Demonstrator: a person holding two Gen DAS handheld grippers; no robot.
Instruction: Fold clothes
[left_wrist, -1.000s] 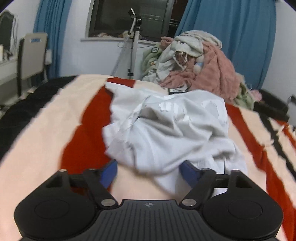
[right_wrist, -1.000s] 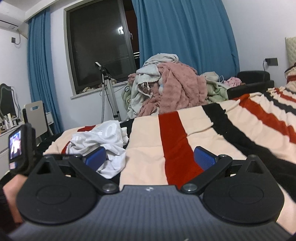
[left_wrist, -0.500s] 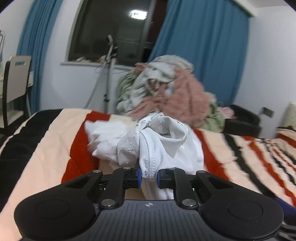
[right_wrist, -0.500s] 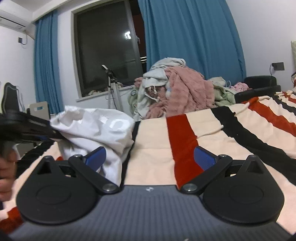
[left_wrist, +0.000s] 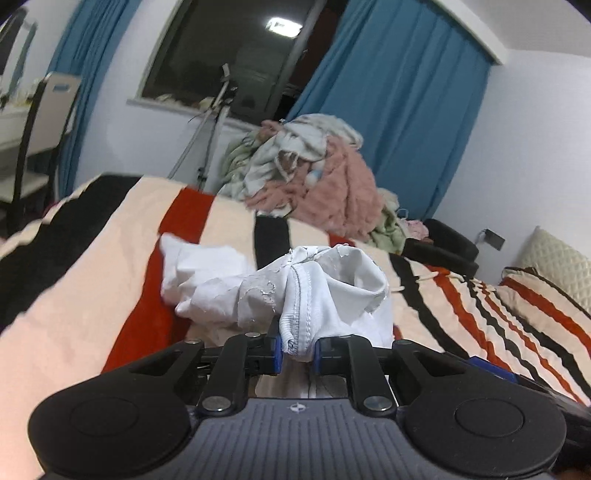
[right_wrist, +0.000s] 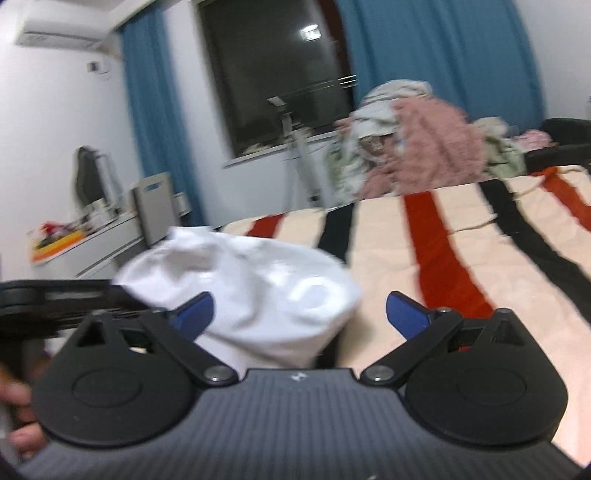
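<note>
1. Since a second ago, the left gripper has gone from spread around the crumpled white cotton garment to pinching a ribbed hem of it between its blue pads; the garment is now bunched up above the bed.
2. Half a second ago the grip was already closed; since then the left wrist view has tilted, and more of the striped cream, red and black blanket shows at 9 o'clock.
3. The right gripper has its blue-tipped fingers spread wide, with nothing between them touching both; the white garment fills the space towards its left finger, at about 10 o'clock in that view.
4. The right wrist view is blurred.
5. A heap of pink, green and grey laundry lies beyond the blanket at 12 o'clock.
6. Blue curtains frame the dark window behind the heap.
</note>
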